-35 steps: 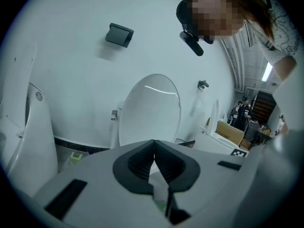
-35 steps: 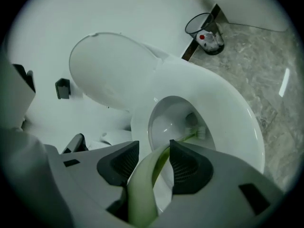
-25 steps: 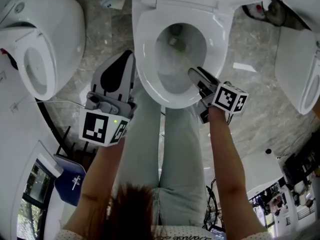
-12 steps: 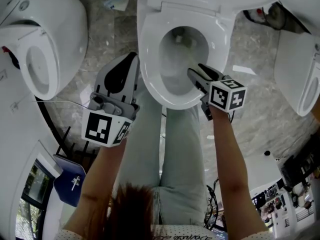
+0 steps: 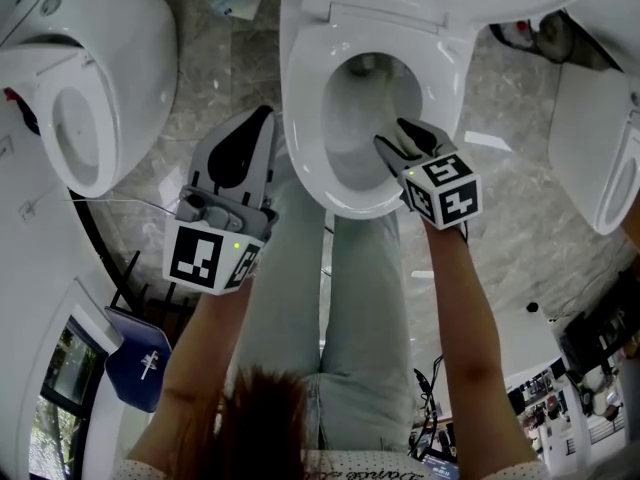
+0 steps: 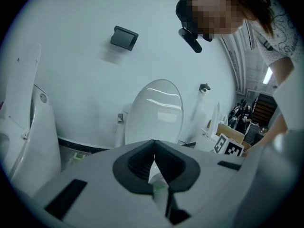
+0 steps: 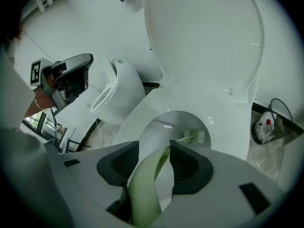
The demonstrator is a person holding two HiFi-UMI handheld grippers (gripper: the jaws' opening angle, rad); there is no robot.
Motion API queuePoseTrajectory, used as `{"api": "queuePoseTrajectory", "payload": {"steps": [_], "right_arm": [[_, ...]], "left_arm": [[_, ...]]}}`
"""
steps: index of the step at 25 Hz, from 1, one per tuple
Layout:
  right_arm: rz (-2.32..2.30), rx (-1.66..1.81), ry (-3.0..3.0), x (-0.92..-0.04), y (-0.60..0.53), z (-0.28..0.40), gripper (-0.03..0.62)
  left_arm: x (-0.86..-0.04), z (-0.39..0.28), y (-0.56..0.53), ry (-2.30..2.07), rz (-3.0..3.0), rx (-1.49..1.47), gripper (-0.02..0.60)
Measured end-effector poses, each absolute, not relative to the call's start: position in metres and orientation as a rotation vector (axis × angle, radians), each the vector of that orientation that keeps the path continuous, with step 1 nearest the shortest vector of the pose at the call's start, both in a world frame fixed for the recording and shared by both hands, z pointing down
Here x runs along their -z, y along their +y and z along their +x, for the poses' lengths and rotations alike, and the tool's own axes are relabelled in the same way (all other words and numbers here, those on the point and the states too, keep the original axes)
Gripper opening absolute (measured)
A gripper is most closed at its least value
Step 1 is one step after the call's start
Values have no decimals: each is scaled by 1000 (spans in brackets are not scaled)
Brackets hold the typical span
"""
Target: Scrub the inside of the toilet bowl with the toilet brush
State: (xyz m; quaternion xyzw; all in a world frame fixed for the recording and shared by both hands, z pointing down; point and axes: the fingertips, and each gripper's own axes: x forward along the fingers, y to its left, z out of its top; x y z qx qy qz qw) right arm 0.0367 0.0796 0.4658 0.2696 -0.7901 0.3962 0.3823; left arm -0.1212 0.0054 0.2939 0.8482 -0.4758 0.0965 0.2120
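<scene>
Two tools are in play. The right hand-held gripper (image 7: pixel 153 161) pinches the green toilet brush (image 7: pixel 145 189) by its handle, with the bristle head down inside the toilet bowl (image 5: pixel 300 118). The left hand-held gripper (image 6: pixel 153 156) is pressed together and hangs outside the bowl at 8 o'clock. Scrubbing looks under way, not finished. There is one brush and three toilets, with a second toilet (image 5: pixel 80 78) at 10 o'clock and a third toilet (image 5: pixel 600 148) at 3 o'clock.

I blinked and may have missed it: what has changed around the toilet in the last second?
The right gripper, clamped on the green brush, shifted a little forward and left over the bowl, its marker cube swinging left. The left gripper stayed shut and empty beside the bowl's left side.
</scene>
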Motion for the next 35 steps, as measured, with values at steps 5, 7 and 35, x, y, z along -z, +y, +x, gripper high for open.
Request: {"api": "queuePoseTrajectory", "payload": {"steps": [5,7,35], "right_arm": [[614,-861,-2033,-466,85,30,193],[570,-789,-2037,-467,87,27,193],[278,-602,-2186,-453,107,-24,202]], "left_arm": [[-294,-126,6,-1333,2344,-266,5],[-294,-127,6,-1334,2344,-264,5],[-298,-128,8,-1334,2331,-260,5]]}}
